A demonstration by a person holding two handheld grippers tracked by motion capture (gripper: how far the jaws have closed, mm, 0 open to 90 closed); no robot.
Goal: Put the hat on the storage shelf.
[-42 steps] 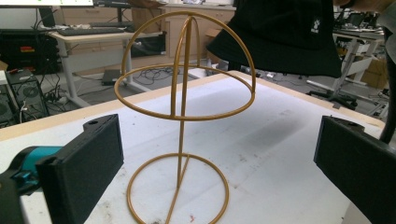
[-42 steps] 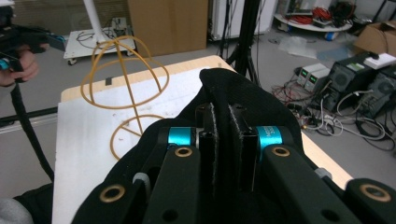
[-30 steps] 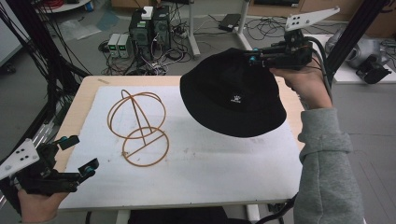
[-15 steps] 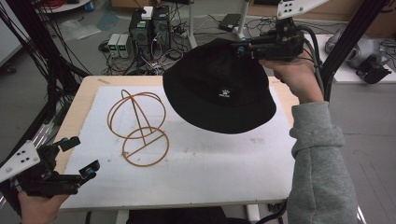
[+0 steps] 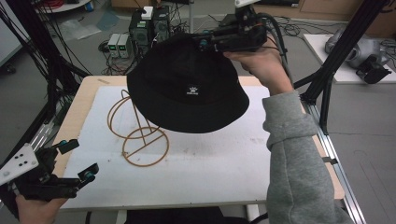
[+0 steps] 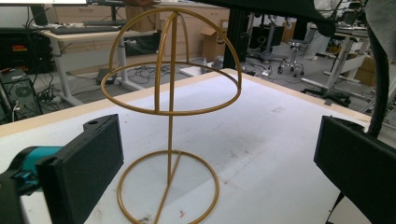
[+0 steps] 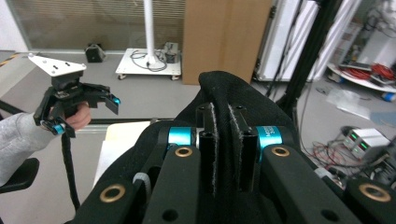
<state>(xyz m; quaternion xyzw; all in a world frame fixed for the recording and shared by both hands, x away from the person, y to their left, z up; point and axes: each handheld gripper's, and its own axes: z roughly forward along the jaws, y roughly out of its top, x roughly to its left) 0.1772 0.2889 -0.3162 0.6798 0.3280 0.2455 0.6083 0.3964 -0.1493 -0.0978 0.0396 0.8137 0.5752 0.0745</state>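
The right gripper [image 5: 205, 43] is clamping a fold of the black bucket hat [image 5: 187, 93] between its closed jaws; in the right gripper view the cloth [image 7: 223, 140] is pinched tightly between the two pads. The hat is hanging in the air above the far part of the table [image 5: 224, 177], brim downward, with the small white logo facing the near edge. It is partly covering the top of the gold wire hat stand [image 5: 135, 135], which is standing on the white surface nearer to the left edge than to the right, but it is not resting on the stand.

The left gripper [image 5: 77, 158] is waiting at the near left corner with its jaws wide apart and holding nothing. In the left gripper view the stand [image 6: 170, 112] is rising between the two black jaws but farther off, and nothing is touching it.

I am judging that the step in hand is carrying the hat to the stand. The next move is calling for bringing the hollow of the crown exactly over the wire dome, lowering it until the dome is filling the crown, and only then loosening the pads. The stand is looking light, so a sideways pull from the brim could tip it; the free left gripper could be steadying the base ring.
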